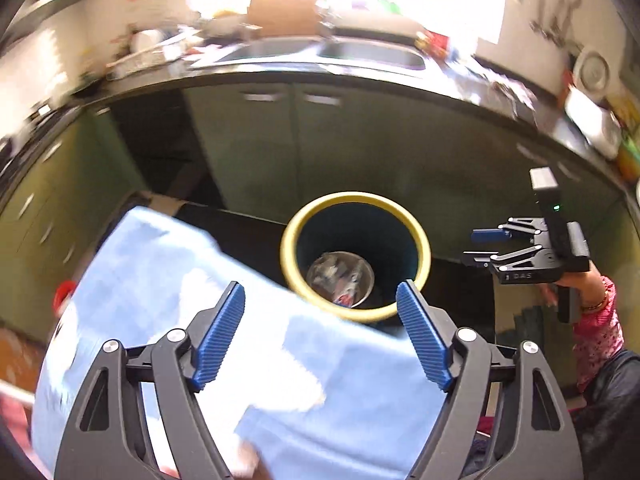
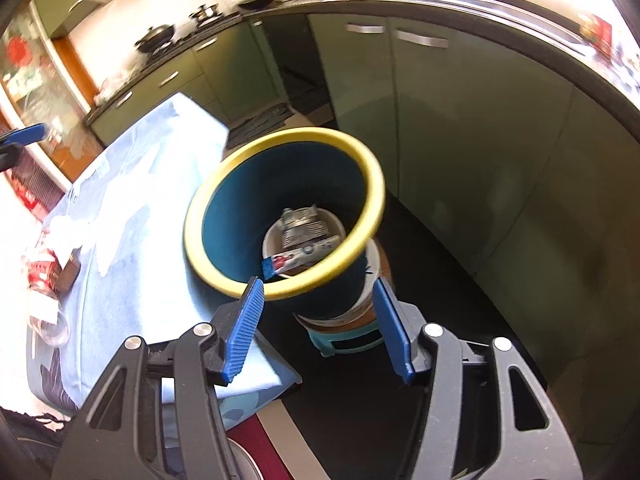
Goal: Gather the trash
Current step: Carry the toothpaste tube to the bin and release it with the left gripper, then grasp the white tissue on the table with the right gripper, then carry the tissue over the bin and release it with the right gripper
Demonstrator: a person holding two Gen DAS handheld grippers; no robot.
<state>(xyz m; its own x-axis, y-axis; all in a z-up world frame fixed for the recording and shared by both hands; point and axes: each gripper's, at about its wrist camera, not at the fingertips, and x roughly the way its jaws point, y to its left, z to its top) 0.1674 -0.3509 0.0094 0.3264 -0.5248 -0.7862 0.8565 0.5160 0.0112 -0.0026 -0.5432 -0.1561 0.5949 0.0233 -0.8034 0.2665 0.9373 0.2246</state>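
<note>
Now both claws, left claw [image 1: 320, 332] & right claw [image 2: 318, 328], gape empty over yellow-rimmed blue bin [image 2: 224, 280]; foil wrapper [image 2: 298, 258] inside looks light, crinkly, slippery: pinch its end.

Home kitchen: green cabinets [image 2: 420, 92] under a dark countertop [image 1: 280, 74], steel sink [image 1: 320, 50], stove with wok [image 2: 156, 36].

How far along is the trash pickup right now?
Done: the bin already holds a crumpled wrapper and a red-and-blue packet. In hand: nothing; the left gripper and right gripper are both open and empty. Left: a clear plastic bottle and a dark item lie on the blue-covered table.
</note>
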